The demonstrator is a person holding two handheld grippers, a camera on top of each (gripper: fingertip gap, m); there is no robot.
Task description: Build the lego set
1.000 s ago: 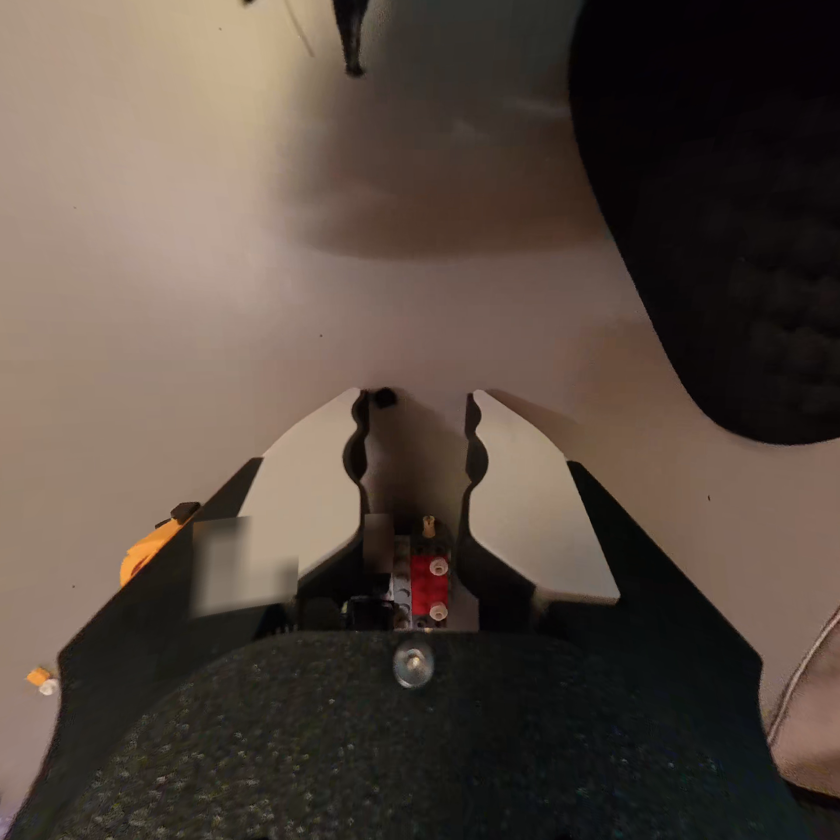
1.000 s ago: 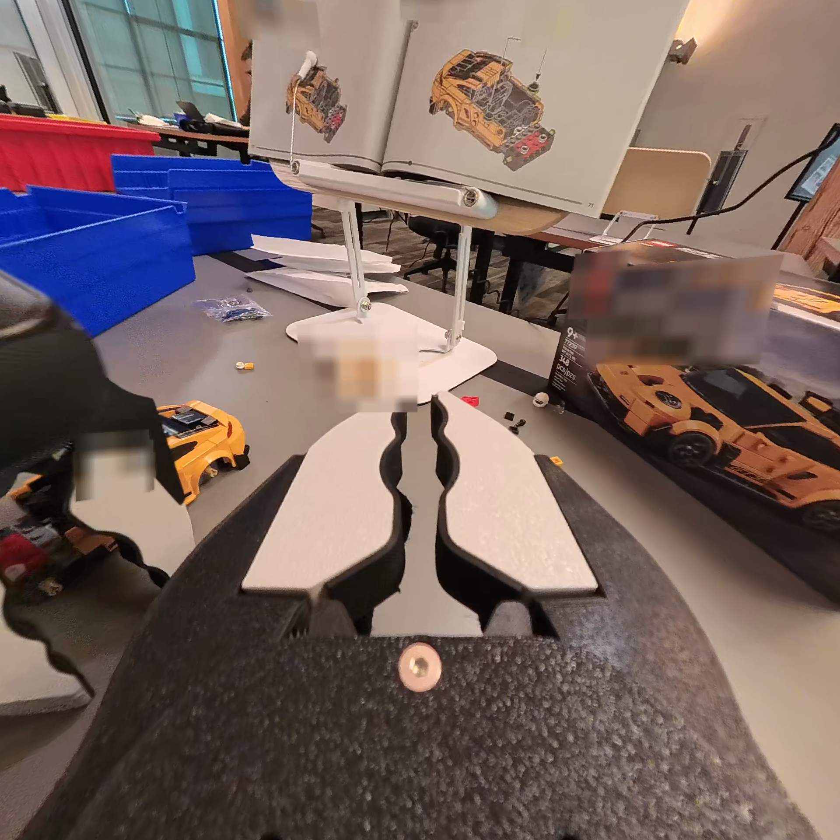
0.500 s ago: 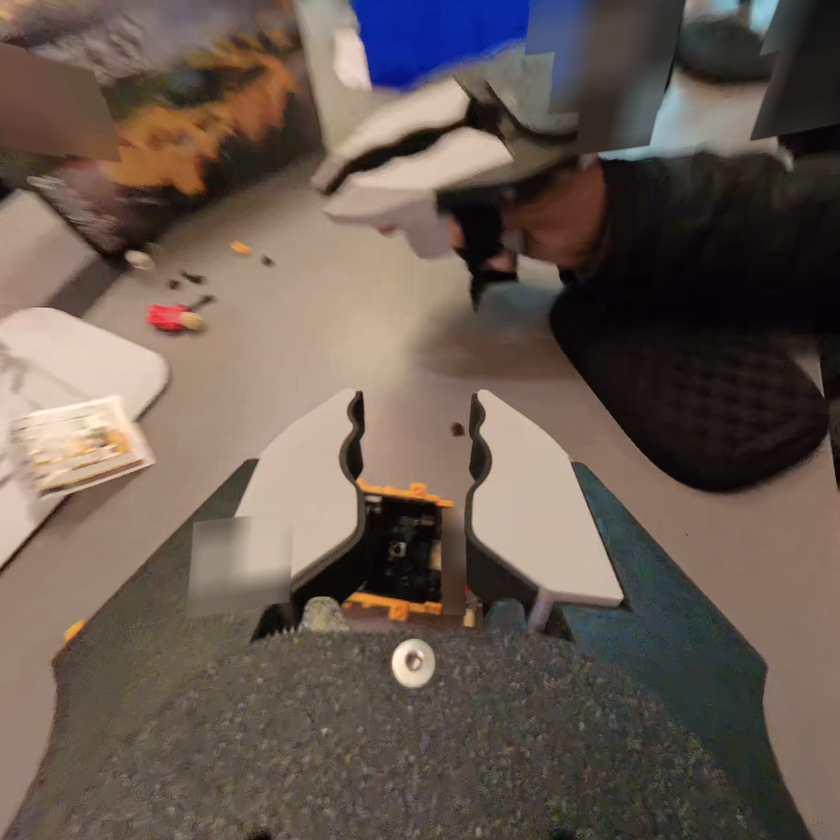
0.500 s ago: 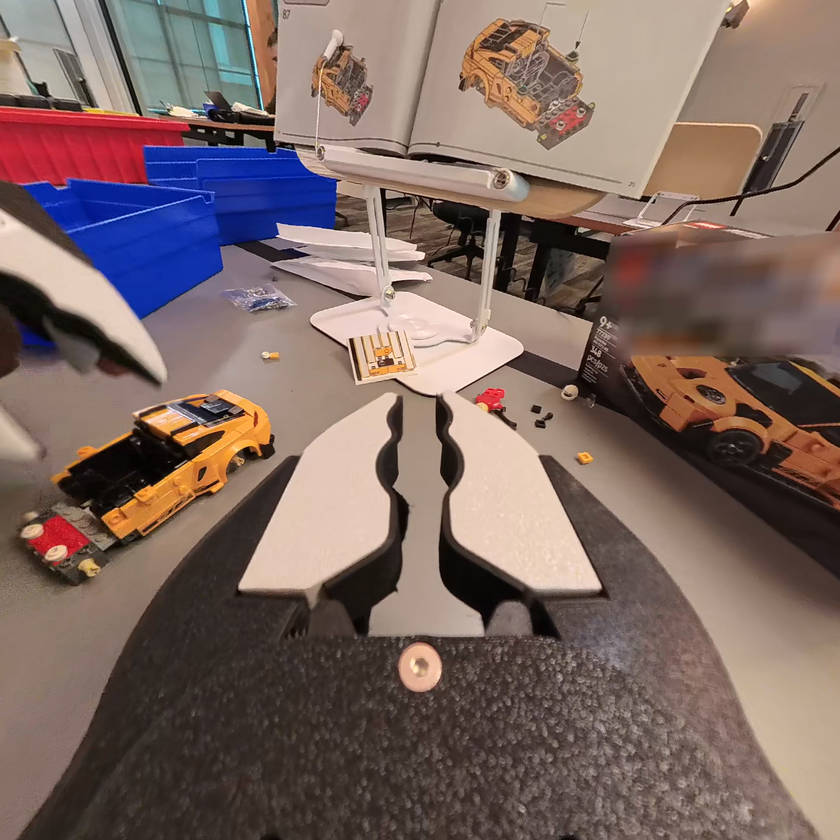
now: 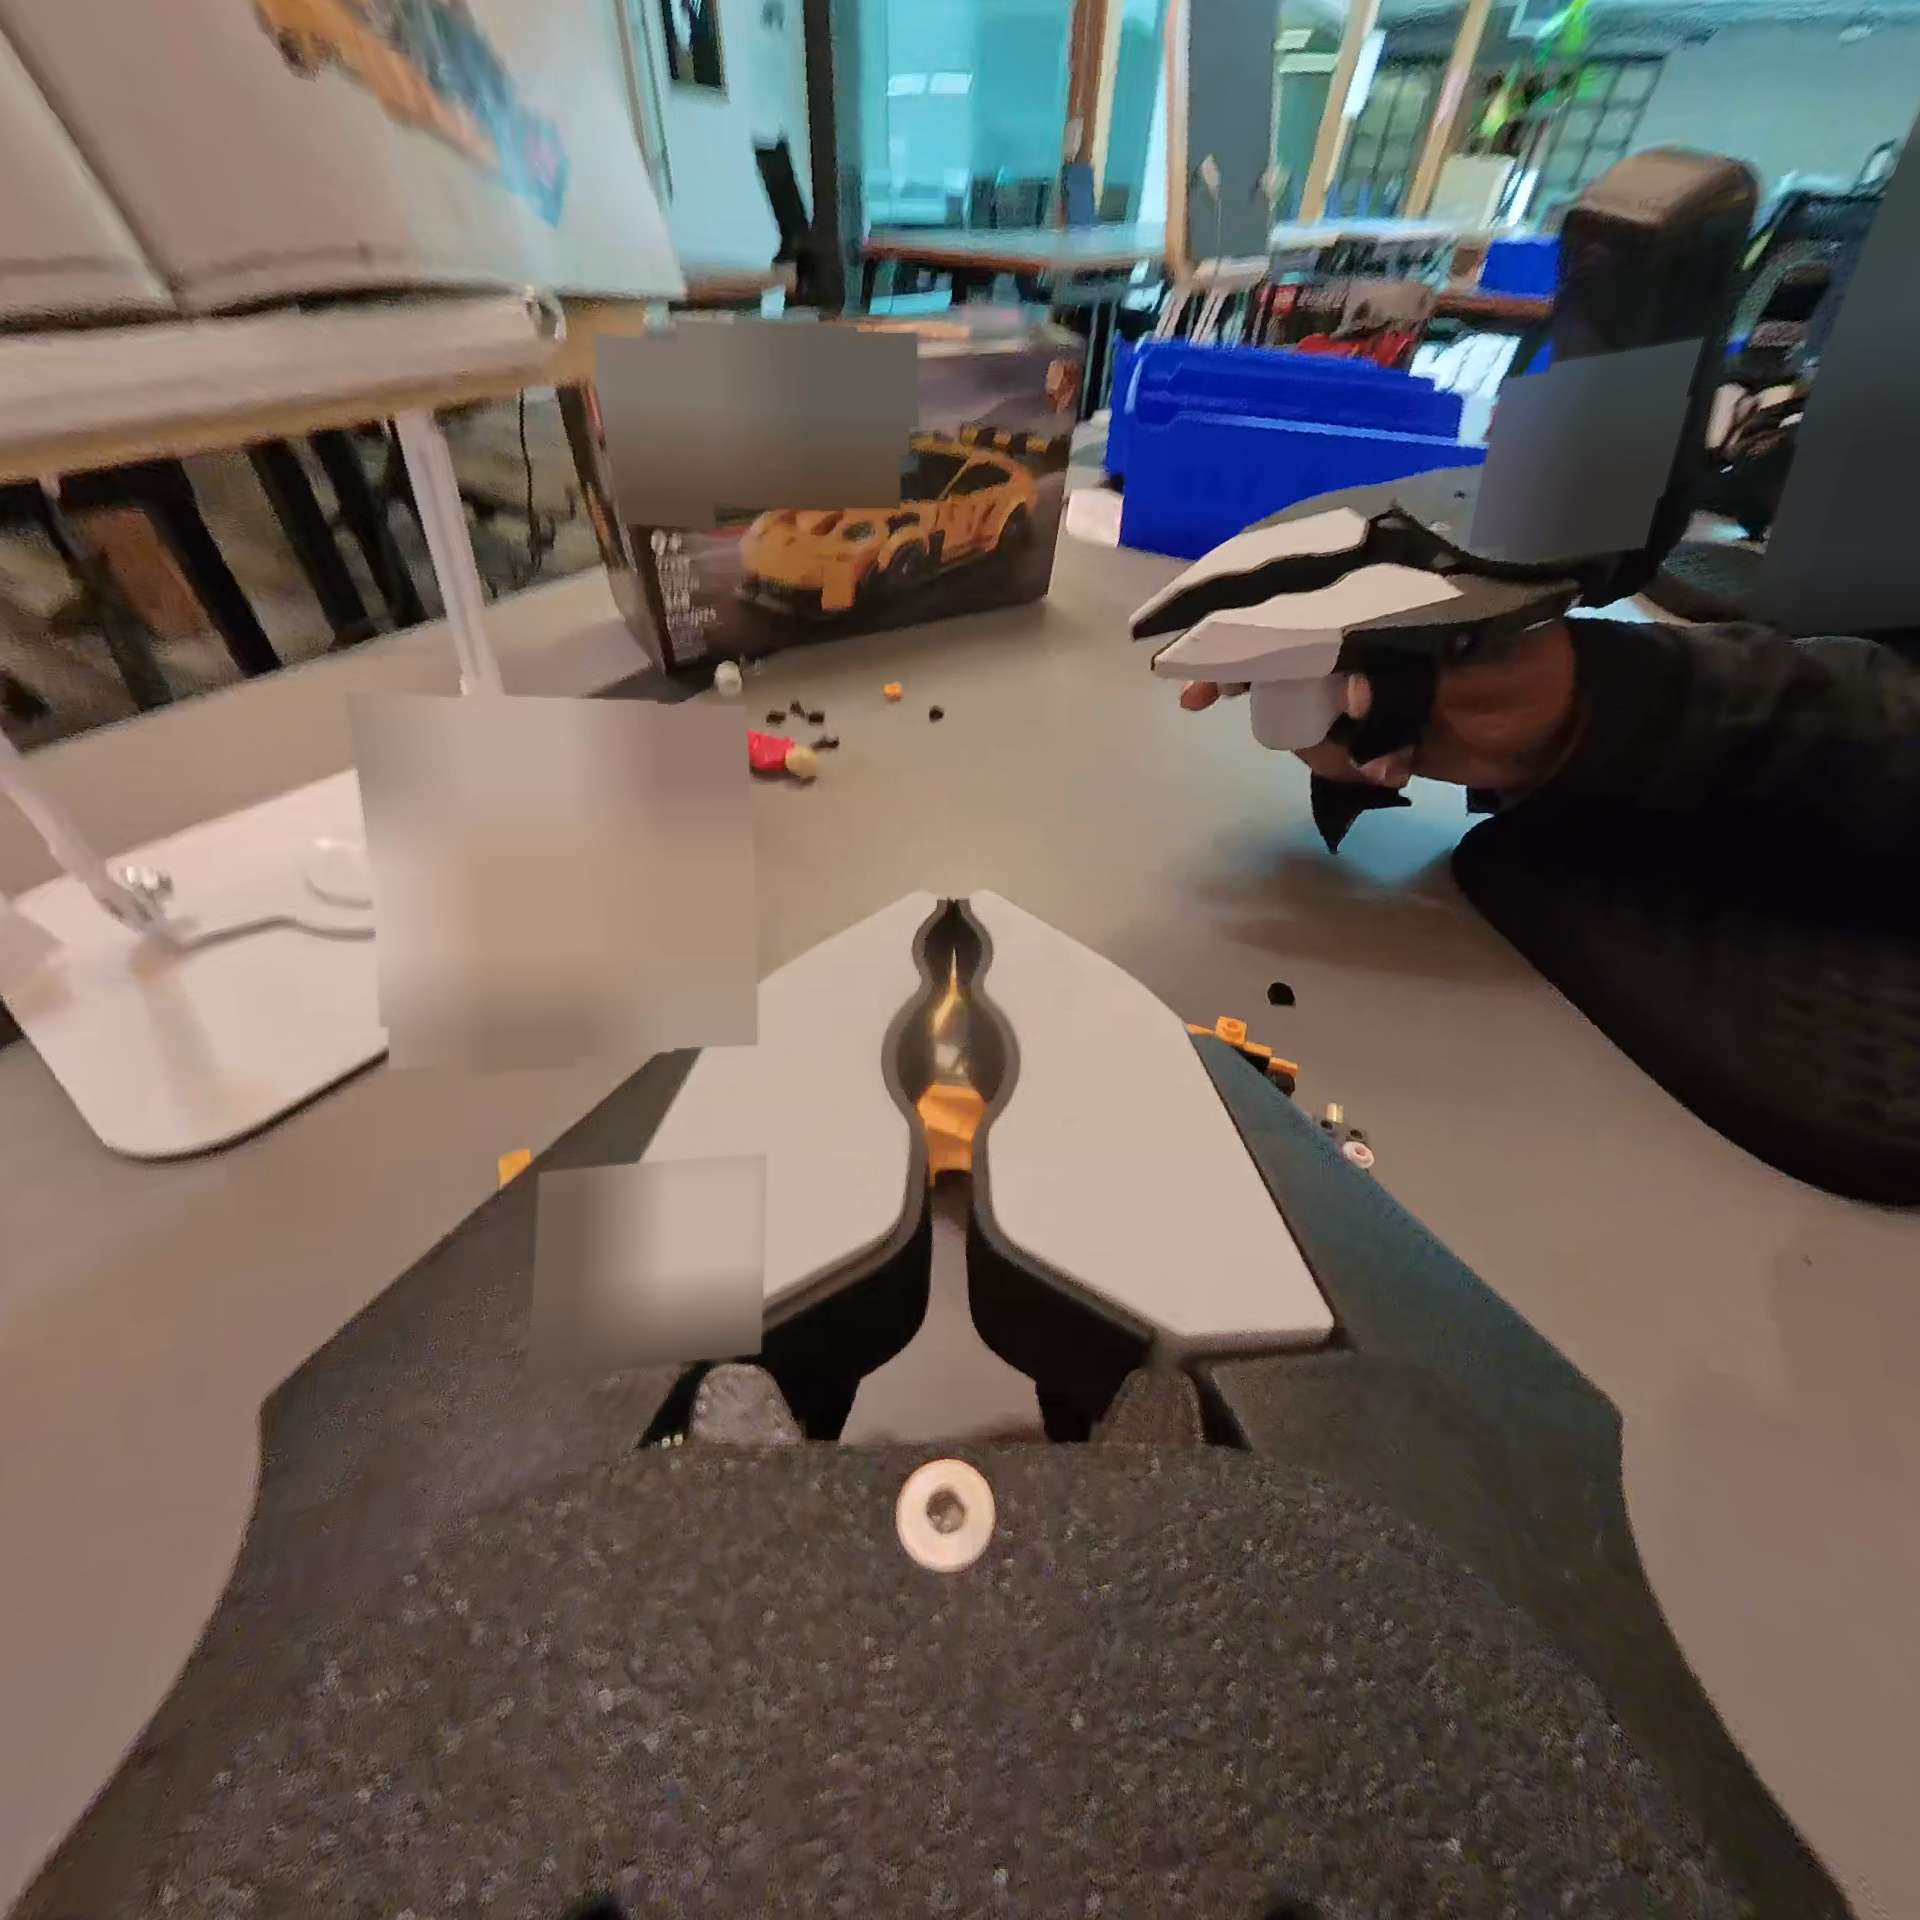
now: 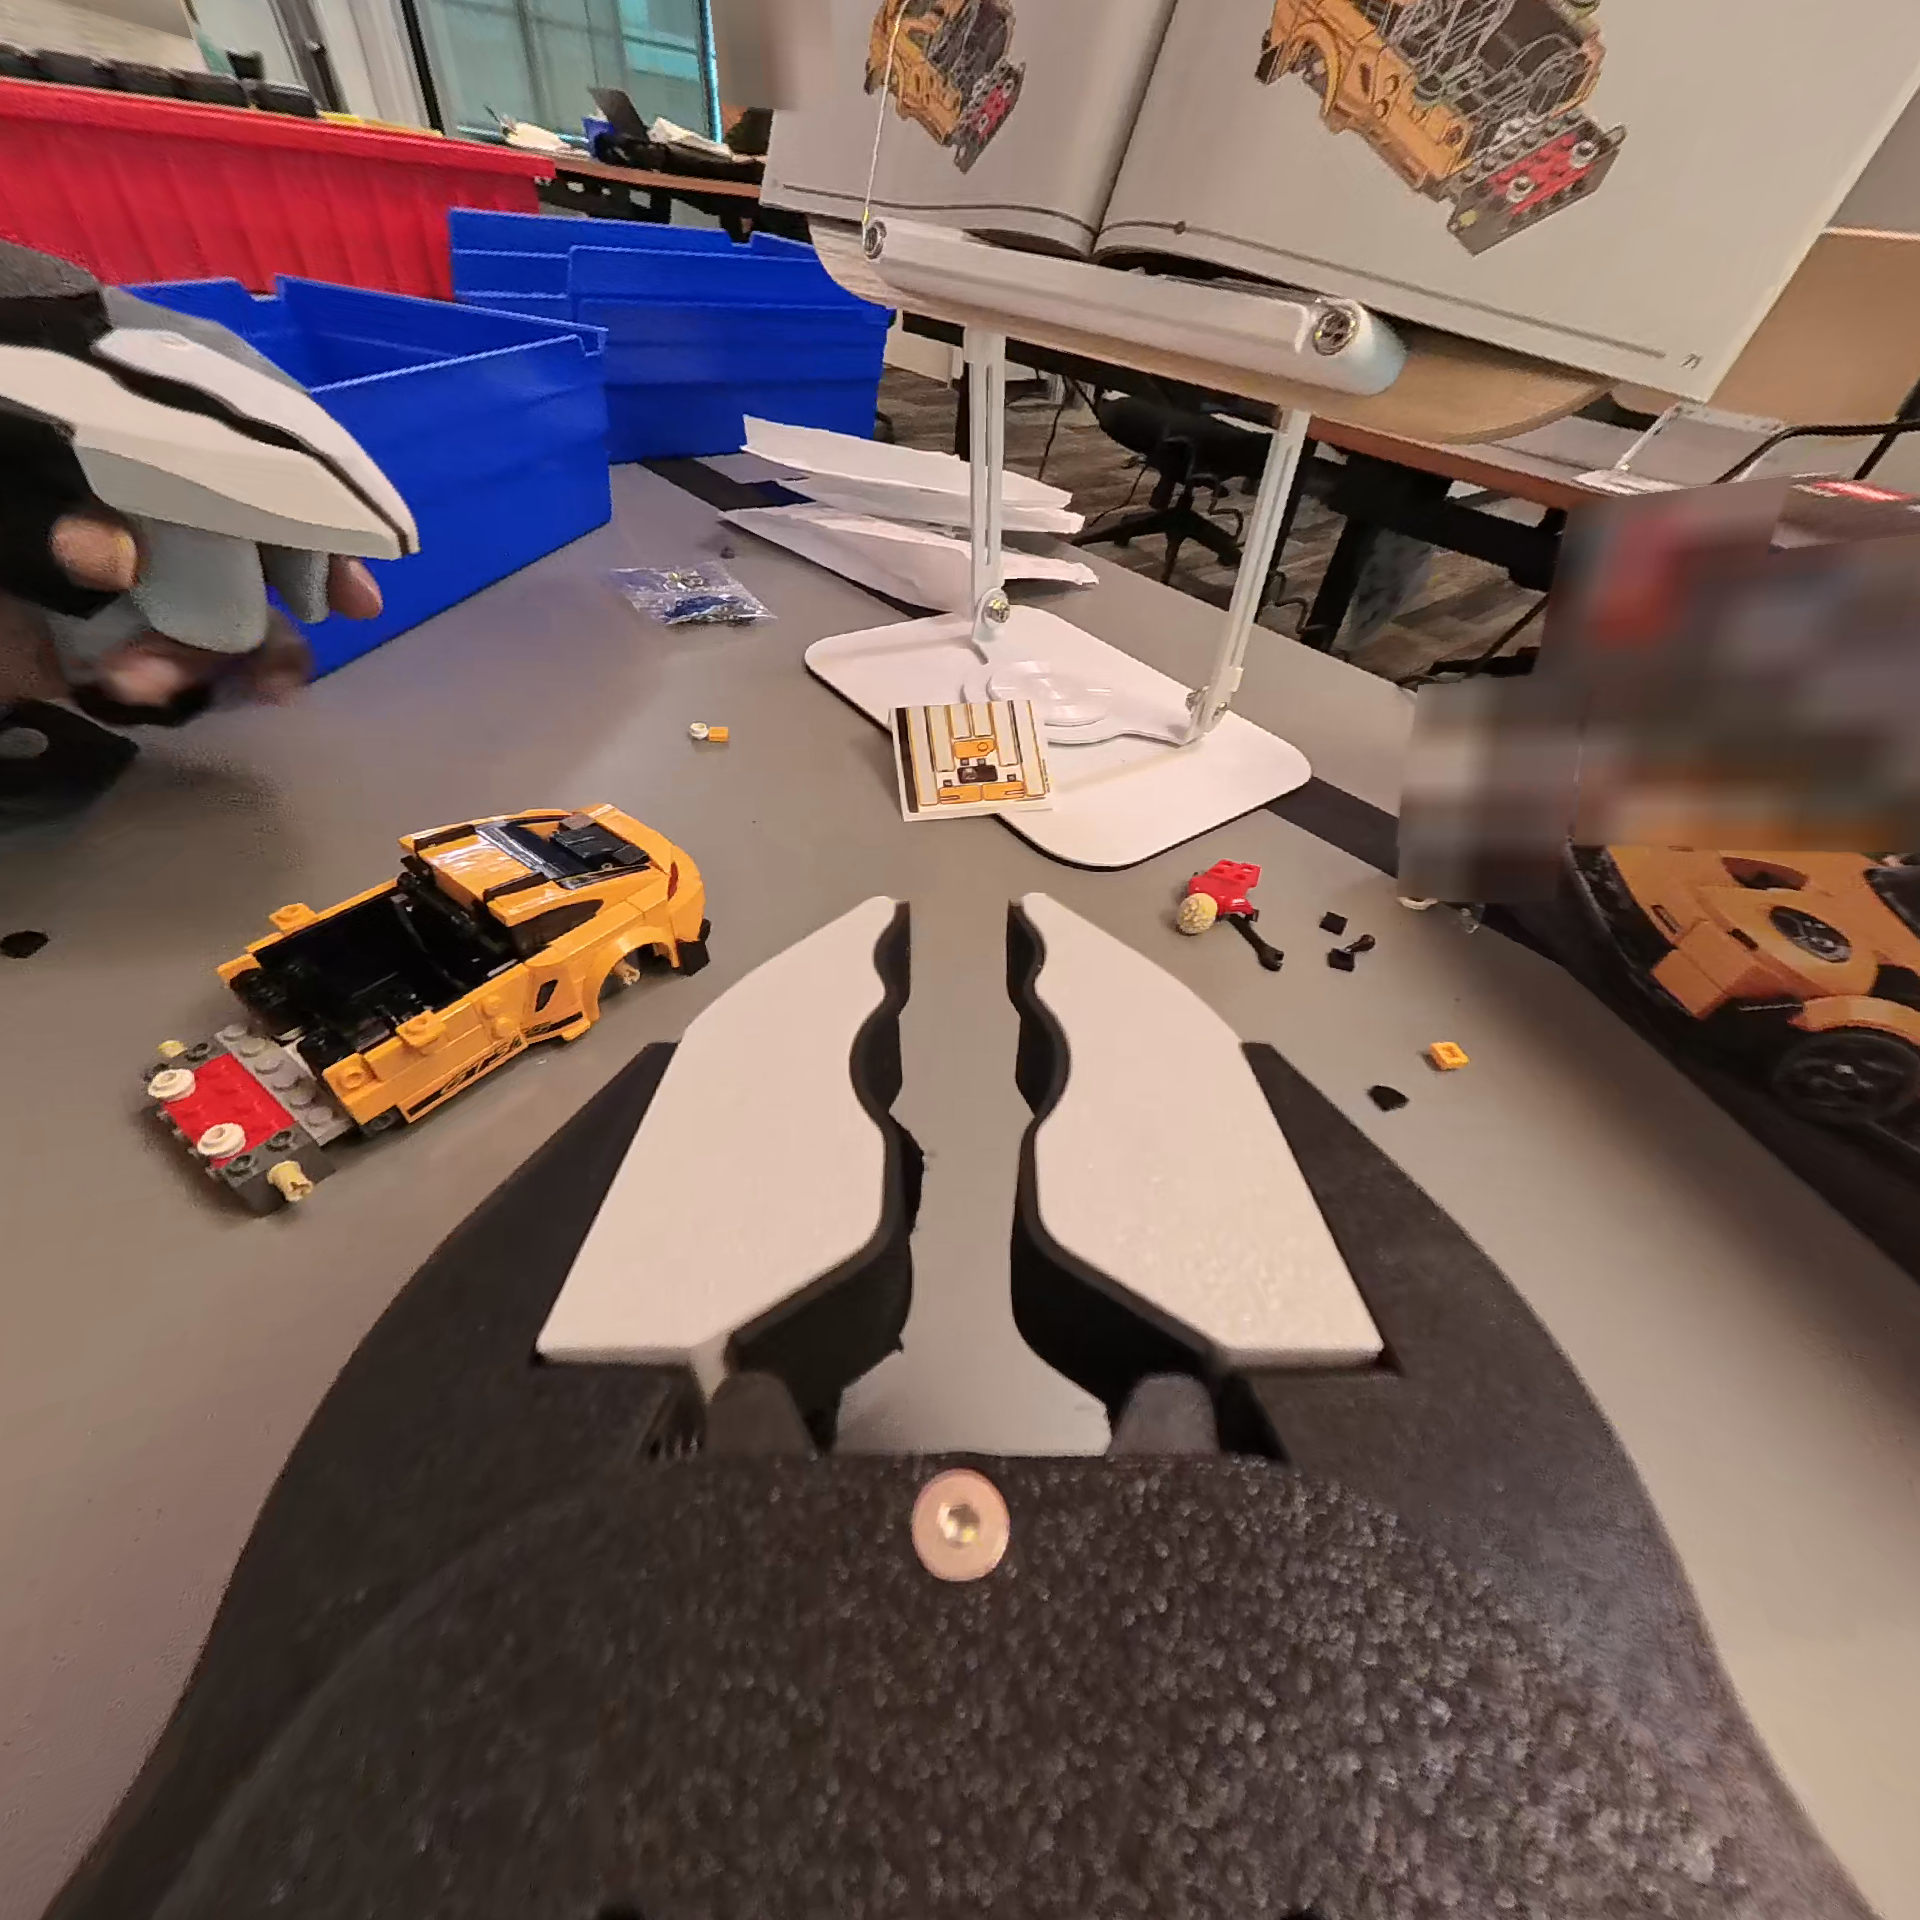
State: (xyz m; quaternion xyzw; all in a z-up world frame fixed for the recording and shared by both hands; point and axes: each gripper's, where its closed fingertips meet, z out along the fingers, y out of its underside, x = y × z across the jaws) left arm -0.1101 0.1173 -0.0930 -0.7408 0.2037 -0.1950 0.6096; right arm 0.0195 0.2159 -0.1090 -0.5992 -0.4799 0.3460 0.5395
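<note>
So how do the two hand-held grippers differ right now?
The left hand-held gripper has its fingertips closed together, raised above the orange brick car. The right hand-held gripper has its fingers apart, with only bare grey table between them. Both have white fingers with black pads and hold nothing.

One orange toy car (image 6: 457, 997), one car box (image 5: 842, 520), one book stand (image 6: 1060, 748), one sticker sheet (image 6: 971, 758), two grippers (image 6: 956, 914).

I see a matt grey table (image 6: 790, 790) under a glossy plastic brick car (image 6: 457, 977) and a printed cardboard box (image 5: 852, 520). My gripper bodies are grainy black foam-like stuff with smooth pale fingers (image 6: 1153, 1122). The paper booklet (image 6: 1351, 125) sits on a white painted metal stand (image 6: 1143, 790).
</note>
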